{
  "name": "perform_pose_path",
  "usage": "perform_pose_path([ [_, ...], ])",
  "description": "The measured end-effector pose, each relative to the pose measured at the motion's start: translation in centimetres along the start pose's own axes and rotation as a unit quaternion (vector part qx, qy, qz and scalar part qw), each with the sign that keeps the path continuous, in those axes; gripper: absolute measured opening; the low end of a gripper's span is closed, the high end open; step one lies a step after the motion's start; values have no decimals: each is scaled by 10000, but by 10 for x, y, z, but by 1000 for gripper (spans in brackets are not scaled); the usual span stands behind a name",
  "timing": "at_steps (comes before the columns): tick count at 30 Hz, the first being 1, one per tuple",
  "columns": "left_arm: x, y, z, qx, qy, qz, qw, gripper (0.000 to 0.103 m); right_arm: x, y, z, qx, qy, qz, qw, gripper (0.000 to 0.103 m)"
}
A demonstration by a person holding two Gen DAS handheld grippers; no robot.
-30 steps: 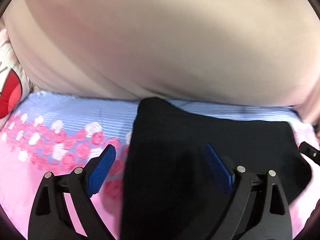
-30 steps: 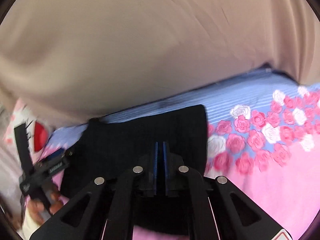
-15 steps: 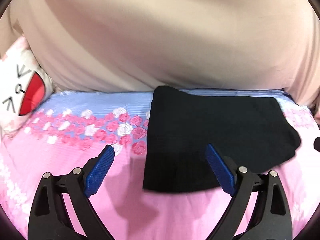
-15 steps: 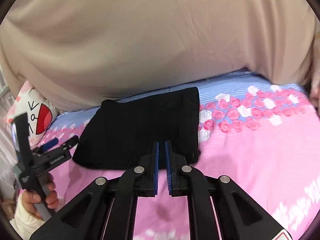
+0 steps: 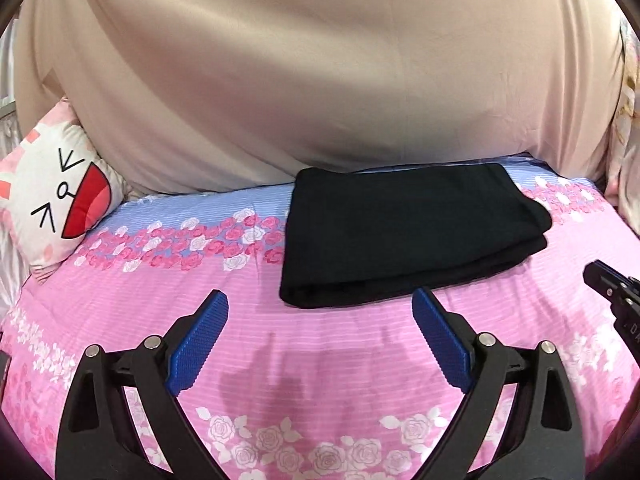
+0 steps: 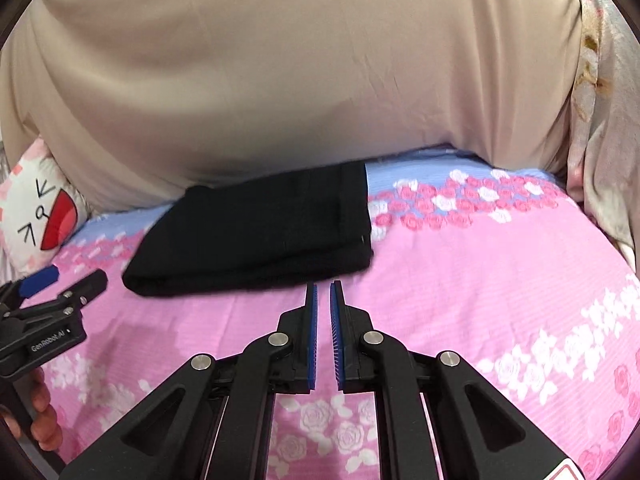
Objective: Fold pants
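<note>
The black pants [image 5: 404,232] lie folded into a flat rectangle on the pink rose-print bed sheet [image 5: 320,352], near the beige headboard cover. They also show in the right wrist view [image 6: 260,232]. My left gripper [image 5: 320,316] is open and empty, pulled back on the near side of the pants, not touching them. My right gripper [image 6: 323,292] is almost shut with a narrow gap between its blue pads [image 6: 312,332], empty, just short of the pants' near edge. The left gripper also shows at the left of the right wrist view [image 6: 60,284].
A beige cloth-covered headboard [image 5: 320,80] rises behind the bed. A white cartoon-face pillow [image 5: 56,192] leans at the far left. Floral fabric [image 6: 600,120] hangs at the far right. The sheet has a blue striped band [image 5: 200,208] at the back.
Both grippers have pulled back and up from the pants. The left gripper stayed open. The right gripper was shut over the pants and is now clear of them with a slight gap.
</note>
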State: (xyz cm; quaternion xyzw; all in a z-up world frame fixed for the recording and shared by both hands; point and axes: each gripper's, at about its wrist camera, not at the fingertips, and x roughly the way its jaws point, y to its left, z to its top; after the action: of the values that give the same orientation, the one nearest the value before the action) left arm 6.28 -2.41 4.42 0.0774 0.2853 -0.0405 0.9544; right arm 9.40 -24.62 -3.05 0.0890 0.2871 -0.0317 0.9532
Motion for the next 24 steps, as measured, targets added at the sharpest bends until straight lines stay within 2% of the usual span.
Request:
perform_pose_path([
  [6,15,7,-14,-210,106,-28,9997,91,9,8,-12,-165,15,-88,9998,8],
  [11,14,7,-18,-141,-124,87,9998,91,12,11,-17,-190,8,-148,9997,8],
  [16,18,7,-22,-177,-98,30,9998,91,13,6,-18,-60,26,-157,9999,8],
  [24,23,5,-23,-186,-10,-4,9998,91,15,14,-19,-213,61,-203,9995,8],
])
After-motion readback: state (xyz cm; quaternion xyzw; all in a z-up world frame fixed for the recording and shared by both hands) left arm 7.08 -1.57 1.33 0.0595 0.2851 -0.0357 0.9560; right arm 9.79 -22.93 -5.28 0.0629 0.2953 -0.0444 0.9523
